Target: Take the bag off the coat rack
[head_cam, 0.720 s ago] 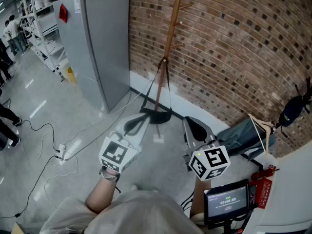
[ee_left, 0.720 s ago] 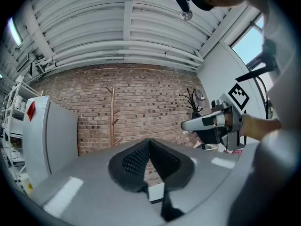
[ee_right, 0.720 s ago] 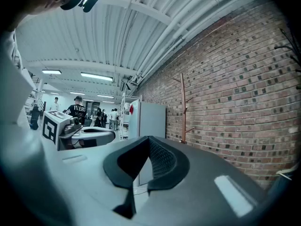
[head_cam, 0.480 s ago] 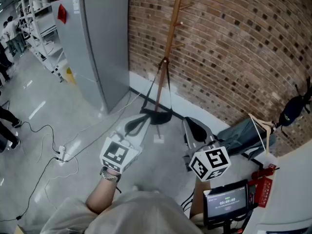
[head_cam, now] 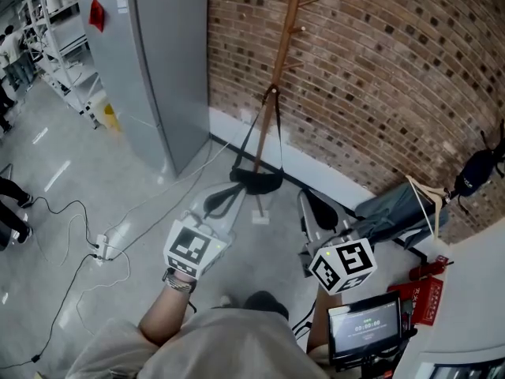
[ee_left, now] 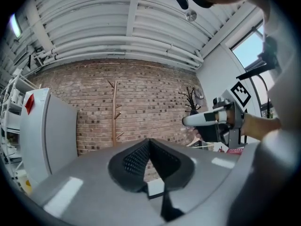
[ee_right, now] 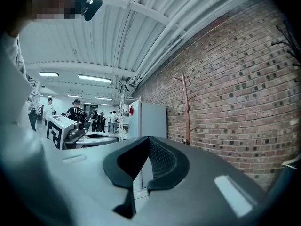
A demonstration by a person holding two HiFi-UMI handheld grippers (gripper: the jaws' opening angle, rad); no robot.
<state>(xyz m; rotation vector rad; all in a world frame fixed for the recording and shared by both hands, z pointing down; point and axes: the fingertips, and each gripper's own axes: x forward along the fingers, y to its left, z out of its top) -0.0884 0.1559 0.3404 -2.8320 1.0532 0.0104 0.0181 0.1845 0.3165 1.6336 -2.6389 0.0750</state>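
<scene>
Against the brick wall stands the coat rack, and the bag hangs from a peg by long straps, so it sits low. My left claw and right claw are closed, empty and level, well apart from it, I think because the reach is not yet begun.

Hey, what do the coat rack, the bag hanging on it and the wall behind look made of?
Coat rack: likely wood, brown with a smooth pole and pegs.
Bag: black, matte, with limp straps, so probably fabric.
Wall: red brick with pale mortar lines.
</scene>
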